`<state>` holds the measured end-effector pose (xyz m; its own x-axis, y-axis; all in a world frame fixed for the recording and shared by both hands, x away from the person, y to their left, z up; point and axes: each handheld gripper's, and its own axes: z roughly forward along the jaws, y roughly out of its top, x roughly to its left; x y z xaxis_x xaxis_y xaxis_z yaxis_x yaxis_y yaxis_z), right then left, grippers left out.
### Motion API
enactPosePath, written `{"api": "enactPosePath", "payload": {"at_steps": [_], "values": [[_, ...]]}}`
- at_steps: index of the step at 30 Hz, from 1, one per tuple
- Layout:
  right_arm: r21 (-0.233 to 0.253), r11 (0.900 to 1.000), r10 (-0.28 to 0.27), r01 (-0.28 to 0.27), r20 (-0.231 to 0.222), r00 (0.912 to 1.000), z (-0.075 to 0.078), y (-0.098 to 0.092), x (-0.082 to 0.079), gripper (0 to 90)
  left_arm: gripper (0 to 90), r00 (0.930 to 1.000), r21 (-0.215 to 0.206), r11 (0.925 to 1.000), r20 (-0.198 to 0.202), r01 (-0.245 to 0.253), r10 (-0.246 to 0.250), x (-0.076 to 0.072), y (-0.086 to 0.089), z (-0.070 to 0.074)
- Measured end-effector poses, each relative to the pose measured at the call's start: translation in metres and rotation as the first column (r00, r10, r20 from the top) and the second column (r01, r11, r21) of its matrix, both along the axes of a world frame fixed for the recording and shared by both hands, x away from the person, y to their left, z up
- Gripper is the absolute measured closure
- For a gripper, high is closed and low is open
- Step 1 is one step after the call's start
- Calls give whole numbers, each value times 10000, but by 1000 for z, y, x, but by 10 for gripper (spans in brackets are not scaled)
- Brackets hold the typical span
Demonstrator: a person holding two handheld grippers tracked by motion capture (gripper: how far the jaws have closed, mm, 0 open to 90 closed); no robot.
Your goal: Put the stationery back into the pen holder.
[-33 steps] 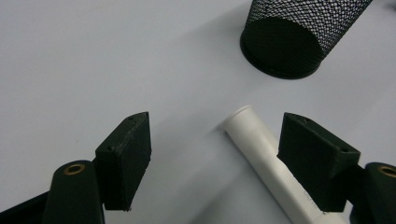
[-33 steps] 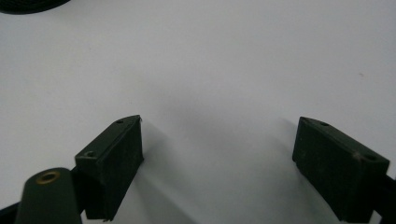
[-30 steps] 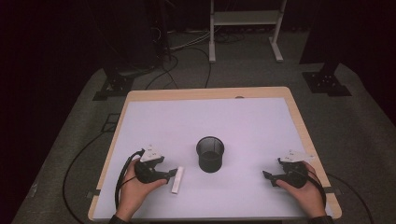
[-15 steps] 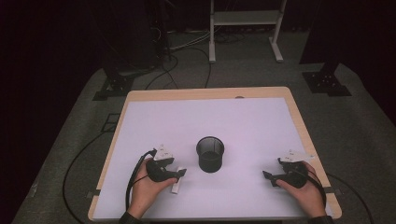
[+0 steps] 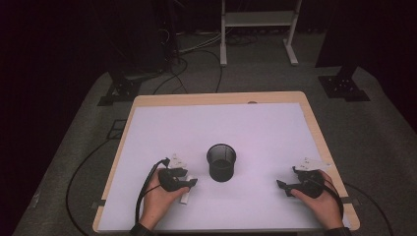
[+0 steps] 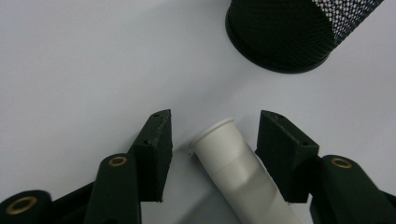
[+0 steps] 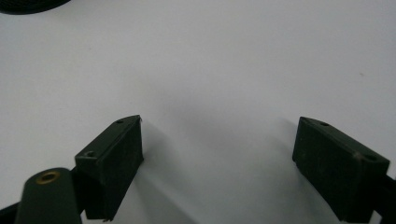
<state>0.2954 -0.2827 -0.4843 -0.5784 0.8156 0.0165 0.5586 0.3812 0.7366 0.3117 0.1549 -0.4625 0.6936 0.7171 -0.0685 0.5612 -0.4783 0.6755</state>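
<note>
Left gripper [image 6: 212, 140] fingers [image 6: 156, 149] were spread apart, 1 on each side of a white tube [image 6: 233, 163], not clamped on it. The right-hand finger sat just beside the tube, contact unclear; a clear gap showed on the other side. Tube lay flat on the tabletop [image 6: 84, 60], flared end pointing away from the gripper toward the mesh cup [image 6: 289, 32]. Tube and cup were near but apart.

In the high view the left gripper [image 5: 189, 183] was low at the tabletop [image 5: 255, 123] front left, hand [image 5: 160, 199] behind it, with the tube [image 5: 185, 196] poking out below the fingers. The cup [image 5: 221, 162] stood upright just right of the gripper, near the front middle.

Right gripper [image 7: 217, 140] fingers [image 7: 114, 156] were wide apart with nothing between, just bare tabletop [image 7: 224, 60]. In the high view it [image 5: 282, 186] sat at the front right, well apart from the cup, held by the right hand [image 5: 322, 204], fingers pointing left toward the cup. A sliver of the cup's base [image 7: 28, 5] showed at the top left of the right gripper view.
</note>
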Motion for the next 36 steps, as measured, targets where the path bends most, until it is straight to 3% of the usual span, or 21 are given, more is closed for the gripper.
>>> {"api": "enactPosePath", "payload": {"at_steps": [8,28,36], "values": [[1,10000,0,0,-1,10000,0,0,0,148,554,9998,219,9997,140,106,-109,1,-1,-2],[8,10000,-2,2,-3,10000,0,0,0,148,650,9992,379,9987,213,327,-335,4,1,0],[23,10000,-6,6,-8,10000,0,0,0,148,651,9985,-12,9992,352,410,-409,3,7,8]]}}
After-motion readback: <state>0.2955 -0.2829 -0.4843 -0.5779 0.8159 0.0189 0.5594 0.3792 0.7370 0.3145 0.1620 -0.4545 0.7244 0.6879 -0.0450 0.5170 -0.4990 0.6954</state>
